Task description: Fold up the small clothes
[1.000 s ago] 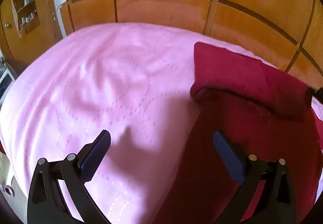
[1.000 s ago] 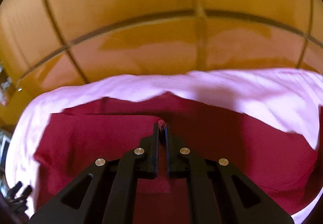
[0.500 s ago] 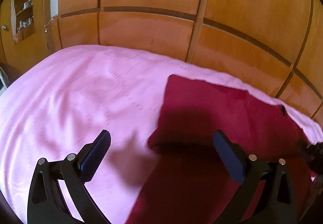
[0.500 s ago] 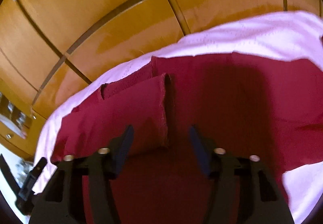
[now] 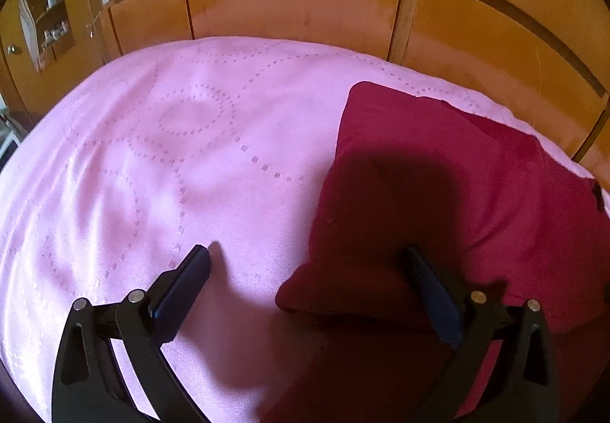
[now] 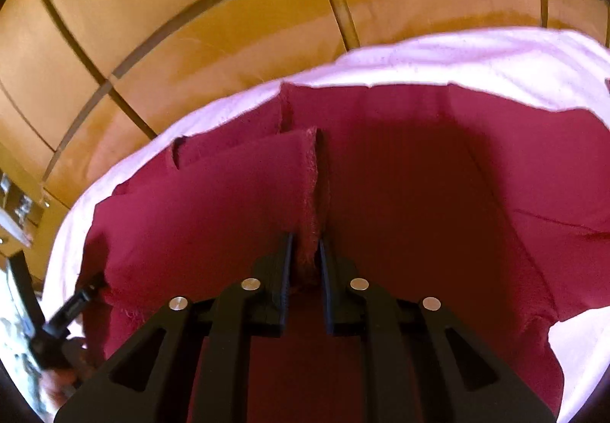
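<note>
The right gripper (image 6: 305, 244) has its jaws nearly shut, w/ the fuzzy edge of the dark red cloth (image 6: 400, 202) pinched between the two black pads. They have just been closing on it. That edge belongs to a folded-over flap that runs away from the jaws toward the wall, and the flap lies on top of the rest of the same cloth. More red cloth spreads out to the right, w/ a long crease across it. The left gripper (image 5: 305, 255) has its jaws wide apart and holds nothing. Its left finger (image 5: 183, 286) is over the pink bedspread (image 5: 160, 156), and its right finger is over the red cloth, in dark shadow. Between the 2 fingers is the near left corner of the cloth, a rounded fold that sits on the bedspread. I can't tell if the fingertips touch the bed or cloth. The cloth lies on the right part of the bed in the left wrist view, close to the far edge. The pink bedspread has dotted ring shapes on it and some soft wrinkles. Behind the bed is a wall of orange-brown wood panels (image 5: 297, 4) w/ darker strips between them. Far left in that view is a small wooden shelf (image 5: 49, 11) w/ tiny things on it, too small to tell. In the right wrist view the left gripper shows as a black bit at the lower left edge, by the cloth's left side.
</note>
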